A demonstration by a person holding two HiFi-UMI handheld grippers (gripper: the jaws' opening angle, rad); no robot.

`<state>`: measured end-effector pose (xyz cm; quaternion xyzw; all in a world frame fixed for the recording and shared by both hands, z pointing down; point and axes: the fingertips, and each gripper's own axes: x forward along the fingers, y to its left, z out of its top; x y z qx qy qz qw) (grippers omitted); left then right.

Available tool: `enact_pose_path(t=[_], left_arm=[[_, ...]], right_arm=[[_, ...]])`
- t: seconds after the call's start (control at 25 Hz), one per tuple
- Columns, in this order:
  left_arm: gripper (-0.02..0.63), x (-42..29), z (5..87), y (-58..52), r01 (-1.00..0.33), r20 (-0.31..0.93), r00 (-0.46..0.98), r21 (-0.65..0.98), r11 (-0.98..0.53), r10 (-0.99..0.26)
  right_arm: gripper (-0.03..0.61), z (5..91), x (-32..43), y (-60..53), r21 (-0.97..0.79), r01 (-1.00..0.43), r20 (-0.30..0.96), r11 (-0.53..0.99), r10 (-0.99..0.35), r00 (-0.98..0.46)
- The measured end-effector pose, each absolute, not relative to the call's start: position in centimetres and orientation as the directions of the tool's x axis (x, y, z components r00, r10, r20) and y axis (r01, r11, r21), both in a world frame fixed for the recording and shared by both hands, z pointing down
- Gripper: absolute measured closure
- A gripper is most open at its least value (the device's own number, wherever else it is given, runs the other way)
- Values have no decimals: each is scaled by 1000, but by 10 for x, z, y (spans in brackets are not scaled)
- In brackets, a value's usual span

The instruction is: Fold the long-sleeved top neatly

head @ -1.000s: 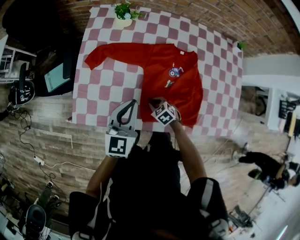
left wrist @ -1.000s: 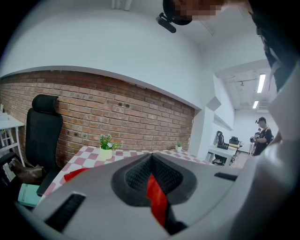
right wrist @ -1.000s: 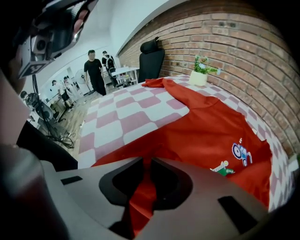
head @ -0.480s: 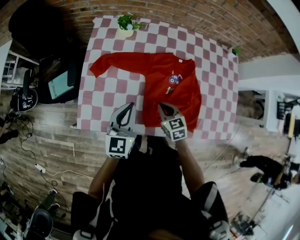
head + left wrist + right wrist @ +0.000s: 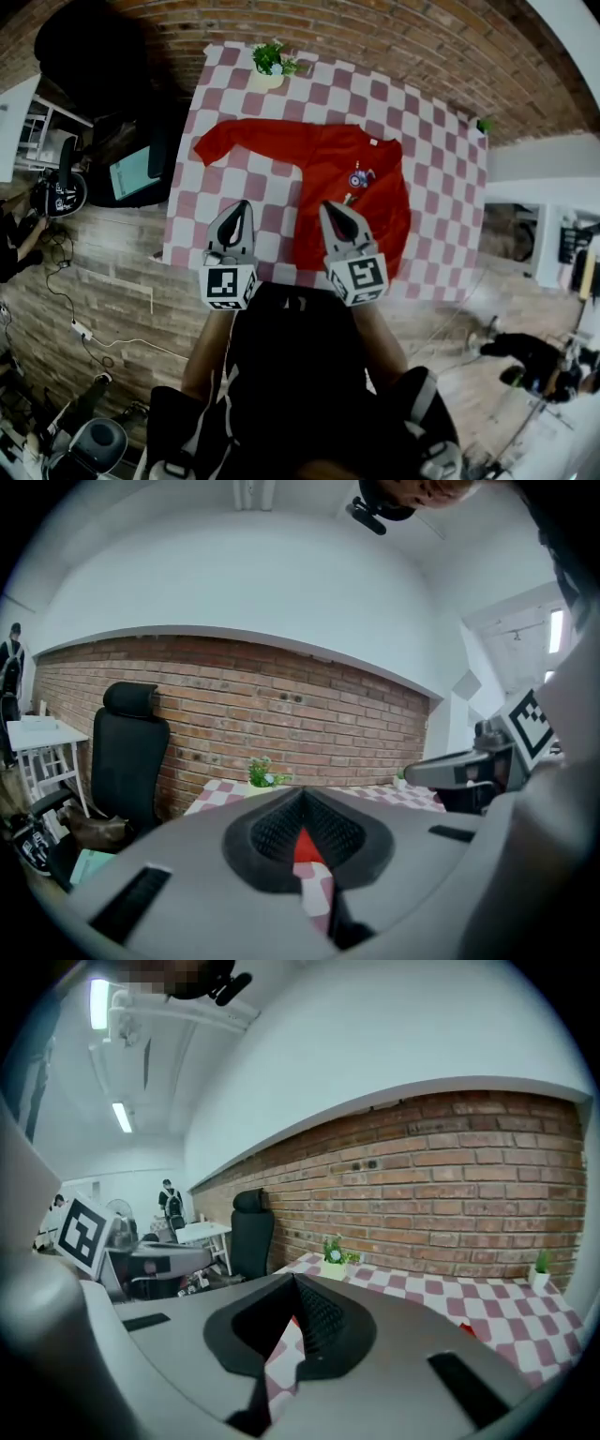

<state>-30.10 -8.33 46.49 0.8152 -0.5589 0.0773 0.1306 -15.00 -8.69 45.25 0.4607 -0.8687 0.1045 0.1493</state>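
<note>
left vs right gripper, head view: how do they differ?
The left gripper has its tip over bare checked tablecloth, beside the red top; the right gripper has its tip over the top's lower part. The left gripper tilts slightly rightward in the head view, the right gripper leftward. Both are shut and empty.

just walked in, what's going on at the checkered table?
A person stands at the checkered table with a red long-sleeved top laid flat on it for folding. Neither tool has the top: the left hand-held gripper and the right hand-held gripper are both shut and empty, raised over the table's near edge. One sleeve lies stretched out to the left in the head view, not yet folded in.
</note>
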Motion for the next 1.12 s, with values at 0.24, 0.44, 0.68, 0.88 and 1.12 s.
enact_pose_path(t=[0.24, 0.44, 0.68, 0.88, 1.12], left_arm=[[607, -333, 477, -121, -960, 298, 277, 125, -250, -913], [607, -358, 500, -154, -977, 334, 205, 118, -175, -920], [606, -395, 546, -190, -991, 392, 108, 120, -66, -914], [504, -429, 596, -216, -993, 463, 57, 118, -2, -885], [459, -465, 666, -240, -996, 576, 25, 82, 27, -817]], right_arm=[[571, 425, -168, -118, -67, -807, 318, 587, -754, -575], [571, 414, -186, -140, -105, -776, 301, 622, -724, -621], [571, 420, -196, -165, -97, -745, 312, 660, -690, -653], [571, 438, -202, -174, -99, -726, 339, 681, -663, -668], [571, 455, -207, -181, -124, -713, 359, 690, -638, -681]])
